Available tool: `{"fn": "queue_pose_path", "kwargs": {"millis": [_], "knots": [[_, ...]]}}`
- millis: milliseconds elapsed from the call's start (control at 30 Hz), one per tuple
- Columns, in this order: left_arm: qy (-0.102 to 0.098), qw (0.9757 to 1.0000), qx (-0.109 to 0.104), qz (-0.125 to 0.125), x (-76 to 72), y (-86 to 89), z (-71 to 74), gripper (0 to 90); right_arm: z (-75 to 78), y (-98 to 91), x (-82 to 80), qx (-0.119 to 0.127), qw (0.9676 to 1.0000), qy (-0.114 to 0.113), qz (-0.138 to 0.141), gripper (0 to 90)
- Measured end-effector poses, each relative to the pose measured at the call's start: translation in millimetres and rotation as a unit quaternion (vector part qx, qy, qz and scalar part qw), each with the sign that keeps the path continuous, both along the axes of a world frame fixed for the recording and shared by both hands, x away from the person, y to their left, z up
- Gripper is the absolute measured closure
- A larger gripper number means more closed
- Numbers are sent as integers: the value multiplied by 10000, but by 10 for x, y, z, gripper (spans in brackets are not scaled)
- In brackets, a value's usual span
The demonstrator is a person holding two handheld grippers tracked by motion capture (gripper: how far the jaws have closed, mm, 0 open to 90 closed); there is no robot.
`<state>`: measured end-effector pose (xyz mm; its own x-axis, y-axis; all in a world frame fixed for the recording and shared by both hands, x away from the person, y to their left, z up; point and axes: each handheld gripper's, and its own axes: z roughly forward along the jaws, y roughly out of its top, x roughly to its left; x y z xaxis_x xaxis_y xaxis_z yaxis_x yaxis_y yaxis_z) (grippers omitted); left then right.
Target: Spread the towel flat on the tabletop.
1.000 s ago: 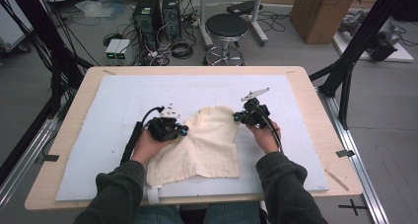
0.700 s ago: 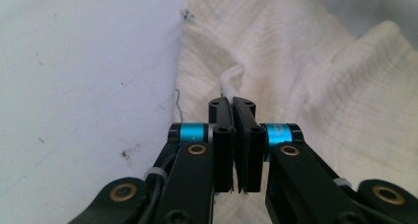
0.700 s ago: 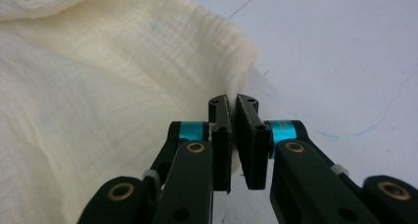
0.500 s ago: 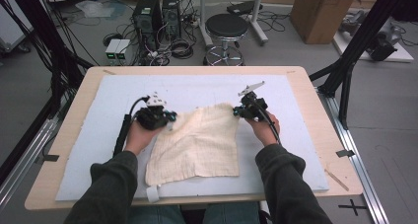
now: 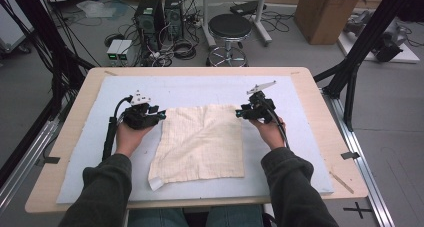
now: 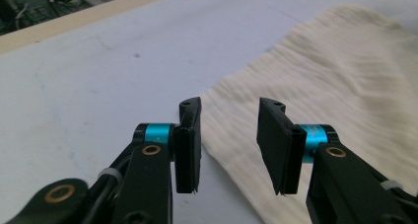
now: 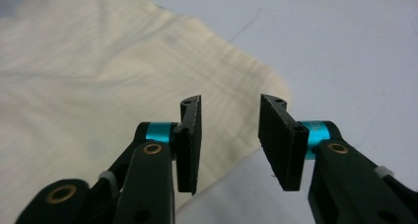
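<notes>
Cream cloth (image 5: 200, 142) spread flat on the pale blue mat (image 5: 200, 87), near the middle of the wooden table (image 5: 320, 97), long axis running roughly from the far edge toward the person

Left gripper (image 5: 161, 115) at the cloth's far-left corner, right gripper (image 5: 239, 113) at the far-right corner — each pointing inward along the far edge, toward the other. Both about equally near their own corners; neither arm better placed than the other

Left gripper (image 6: 229, 140): jaws partly apart, just been opening; corner of cloth (image 6: 345, 86) lying on the mat below and beyond the gap, pads clear of it, nothing gripped. Right gripper (image 7: 229, 140): same condition — jaws partly apart, just been opening, cloth (image 7: 98, 86) edge beneath and to the left of the gap, not pinched

Judged: far corners just let go after the spreading; next move likely turns on the near edge, which lies back toward the person from both grippers, or on a fresh pinch of these same corners for a fold toward the near edge

Cloth appearance: off-white, faint grid of thin lines, ribbed weave visible close up, soft and limp. Mostly smooth; near-left corner (image 5: 156, 181) turned over in a small flap, left edge slanting slightly outward toward the near side
</notes>
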<state>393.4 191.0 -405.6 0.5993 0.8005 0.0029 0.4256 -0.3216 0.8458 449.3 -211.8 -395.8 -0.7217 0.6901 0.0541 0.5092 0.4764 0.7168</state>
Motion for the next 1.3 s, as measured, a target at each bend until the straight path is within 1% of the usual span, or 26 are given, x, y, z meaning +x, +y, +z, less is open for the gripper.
{"fn": "queue_pose_path", "kwargs": {"millis": [33, 67, 100, 133, 167, 200, 267, 333, 400, 500, 567, 633, 733, 767, 800, 833, 900, 933, 967, 1000, 1033, 1067, 1100, 1133, 1233, 1300], "knots": [[0, 10000, -16, -89, -61, -14, -5, 608, 13, -18, -91, 165, 9998, -16, 119, 602], [62, 9997, 2, -235, -115, -28, -2, 602, 30, -25, -161, 148, 9997, 13, 217, 594], [32, 9994, 18, -333, -186, -52, -5, 593, 49, -27, -232, 129, 9993, 91, 332, 580], [-25, 9990, 46, -438, -258, -67, -7, 586, 56, -38, -316, 235, 9986, 24, 481, 582], [-13, 9986, 19, -537, -325, -84, -11, 585, 55, -44, -418, 344, 9978, -69, 563, 588], [14, 9978, 80, -661, -392, -98, -7, 577, 49, -40, -506, 354, 9972, -58, 662, 585], [-70, 9966, 135, -809, -530, -115, -11, 561, 19, -32, -659, 391, 9951, -76, 902, 580], [-64, 9948, 166, -1003, -674, -108, -18, 557, -24, -25, -842, 310, 9934, -103, 1102, 576], [-58, 9934, 137, -1135, -817, -89, -44, 550, -64, -35, -986, 432, 9907, -107, 1284, 573], [-27, 9916, 191, -1283, -960, -59, -67, 550, -126, -28, -1173, 390, 9862, -34, 1606, 564], [19, 9909, 156, -1336, -1036, -28, -98, 561, -168, -16, -1266, 240, 9842, -25, 1756, 560], [146, 9890, 157, -1466, -1086, 13, -143, 610, -239, -10, -1340, 67, 9818, 44, 1895, 561], [289, 9872, 186, -1557, -1149, 31, -224, 633, -325, -2, -1375, -68, 9799, 154, 1989, 570], [289, 9867, 205, -1586, -1164, 28, -237, 635, -362, 10, -1379, -164, 9785, 204, 2048, 588], [308, 9856, 279, -1637, -1172, 27, -244, 635, -386, 25, -1385, -264, 9773, 230, 2089, 599], [334, 9852, 291, -1656, -1177, 16, -254, 634, -393, 31, -1394, -247, 9771, 149, 2110, 625], [384, 9834, 391, -1732, -1172, -1, -280, 637, -385, 40, -1389, -324, 9767, 152, 2115, 681], [418, 9824, 476, -1757, -1167, -10, -301, 647, -386, 43, -1385, -363, 9767, 95, 2112, 709], [472, 9820, 528, -1749, -1166, -26, -326, 656, -388, 42, -1379, -359, 9773, 111, 2086, 744], [529, 9810, 604, -1765, -1161, -34, -349, 658, -388, 37, -1374, -331, 9777, 166, 2069, 793], [515, 9816, 526, -1762, -1162, -29, -361, 659, -394, 32, -1363, -302, 9768, 161, 2114, 857], [537, 9813, 519, -1772, -1152, -21, -358, 665, -398, 33, -1366, -256, 9757, 209, 2167, 879], [556, 9813, 483, -1776, -1150, -17, -360, 665, -391, 32, -1370, -280, 9745, 191, 2220, 885], [543, 9816, 485, -1764, -1156, -17, -361, 664, -386, 31, -1369, -292, 9742, 209, 2228, 887], [515, 9799, 499, -1862, -1173, -16, -347, 666, -382, 1, -1383, -230, 9743, 230, 2228, 890], [489, 9799, 457, -1878, -1193, -25, -345, 664, -375, -29, -1401, -202, 9734, 223, 2271, 890]]}}
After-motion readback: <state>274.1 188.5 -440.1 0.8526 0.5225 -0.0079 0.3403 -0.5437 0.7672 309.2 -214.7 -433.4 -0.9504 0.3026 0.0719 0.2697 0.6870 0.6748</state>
